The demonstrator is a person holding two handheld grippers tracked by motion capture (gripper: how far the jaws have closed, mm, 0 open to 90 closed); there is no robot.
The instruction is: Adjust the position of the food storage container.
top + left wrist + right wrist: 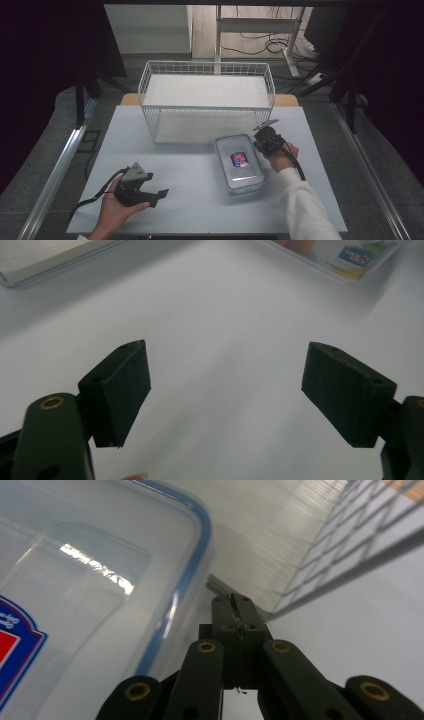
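A pale surface [200,200] is seen in the high view, with a white wire basket [207,100] standing at its far middle; a clear lidded box [240,165] with a blue seal and a red and blue label lies just in front of the basket, toward the right of centre.

At the lower left of the high view the left gripper [152,194] is held low over the surface by the left hand [115,207]; the forearm enters from the bottom edge and the gripper is pointed to the right, roughly level with the surface; its grey plate is turned upward and its cable trails off to the left. In the left gripper view the left gripper [225,395] is shown with its jaws spread wide apart and nothing between them; bare surface lies beneath, and a corner of the box [350,255] is seen at the upper right.

At the right of the high view the right gripper [263,134] is held by the right hand [282,155] in a white sleeve [305,205]; the forearm comes up from the lower right, and the gripper is set just beside the box's far right corner, pointed toward the basket. In the right gripper view the right gripper [239,611] is shown with its jaws pressed together, nothing seen between them; the box [90,580] lies close at the left, whether touching cannot be told, and the basket [350,535] stands ahead at the upper right.
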